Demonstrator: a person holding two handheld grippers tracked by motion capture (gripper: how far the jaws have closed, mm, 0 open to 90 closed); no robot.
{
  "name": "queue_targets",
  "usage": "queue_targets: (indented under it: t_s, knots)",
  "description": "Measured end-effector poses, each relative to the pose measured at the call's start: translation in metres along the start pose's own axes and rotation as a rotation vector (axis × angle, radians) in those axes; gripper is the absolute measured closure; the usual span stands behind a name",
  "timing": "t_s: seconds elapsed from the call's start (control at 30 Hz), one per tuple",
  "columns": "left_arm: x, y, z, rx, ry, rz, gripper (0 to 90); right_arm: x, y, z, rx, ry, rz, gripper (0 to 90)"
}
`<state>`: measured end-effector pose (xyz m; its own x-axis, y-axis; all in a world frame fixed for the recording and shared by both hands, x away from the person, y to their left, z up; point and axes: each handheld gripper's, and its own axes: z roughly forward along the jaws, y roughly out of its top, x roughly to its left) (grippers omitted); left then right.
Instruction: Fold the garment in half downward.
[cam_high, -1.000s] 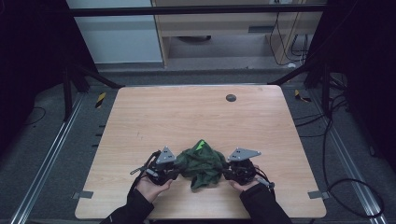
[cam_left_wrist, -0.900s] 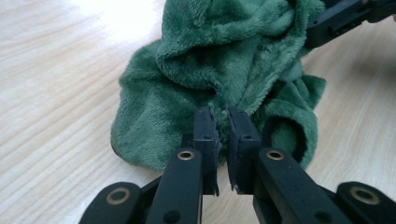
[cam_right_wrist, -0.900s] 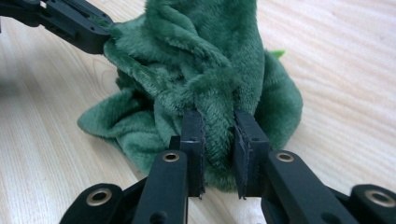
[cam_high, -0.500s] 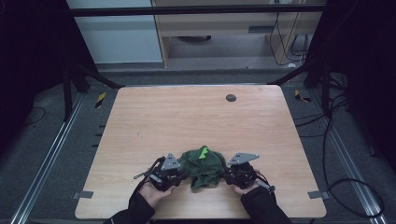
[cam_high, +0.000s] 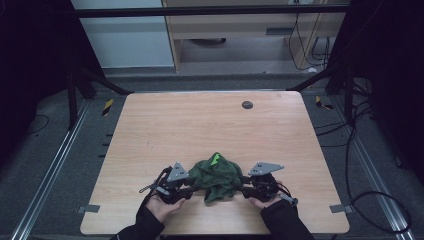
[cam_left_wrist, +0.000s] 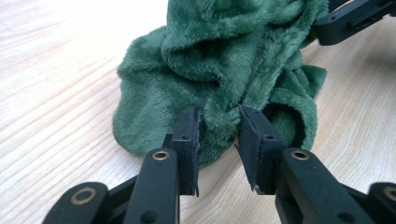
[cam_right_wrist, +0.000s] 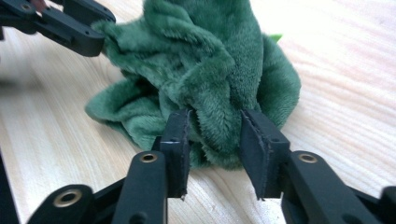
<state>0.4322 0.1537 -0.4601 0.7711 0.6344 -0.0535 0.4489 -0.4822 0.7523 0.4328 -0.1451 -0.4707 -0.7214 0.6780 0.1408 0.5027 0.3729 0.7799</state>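
A crumpled green plush cloth (cam_high: 216, 176) sits in a heap at about six o'clock on the wooden counter (cam_high: 200, 130), near the person's edge, with a bright green tag or patch poking out at its top. The left gripper (cam_left_wrist: 218, 135) comes at it from nine o'clock and has a fold of the pile pinched between its jaws; the right gripper (cam_right_wrist: 214, 135) comes from three o'clock and clasps another thick fold the same way. Judging from this, the work is at an early stage: both grasps look made, but the cloth is bunched, not lifted, and nothing of it is spread or folded, so pulling it apart or laying it flat is all left to do. In the high view the left gripper (cam_high: 181, 189) and right gripper (cam_high: 248, 187) are partly buried in the fabric, so the jaws cannot be read there. How deep each fold sits between the jaws is hard to tell, the cloth's true shape and edges are lost in the heap, and the person's forearms are cut off at the bottom edge. A small dark round spot (cam_high: 247, 104) lies at twelve o'clock, too small to identify.
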Motion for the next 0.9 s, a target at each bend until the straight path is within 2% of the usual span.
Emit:
queue_targets:
  t_s: [0.17, 0.33, 0.43, 0.6, 0.77, 0.9]
  knots:
    - [0.003, 0.001, -0.007, -0.016, 0.012, -0.008, 67.0, -0.002, 0.007, -0.01, -0.048, 0.009, 0.019, 58.3]
    - [0.01, 0.003, -0.014, -0.031, 0.036, -0.016, 67.0, -0.004, 0.017, -0.016, -0.093, -0.001, 0.016, 58.9]
    - [0.016, 0.003, -0.018, -0.034, 0.055, -0.035, 67.3, -0.004, 0.025, -0.015, -0.116, -0.004, 0.016, 60.2]
    - [0.029, -0.004, -0.025, -0.03, 0.101, -0.069, 68.5, -0.007, 0.041, -0.004, -0.137, -0.005, 0.024, 61.9]
    - [0.037, -0.011, -0.028, -0.017, 0.124, -0.097, 68.8, -0.011, 0.056, 0.013, -0.151, 0.003, 0.035, 61.0]
    - [0.039, -0.011, -0.028, -0.018, 0.128, -0.107, 68.9, -0.012, 0.061, 0.027, -0.133, 0.004, 0.036, 61.4]
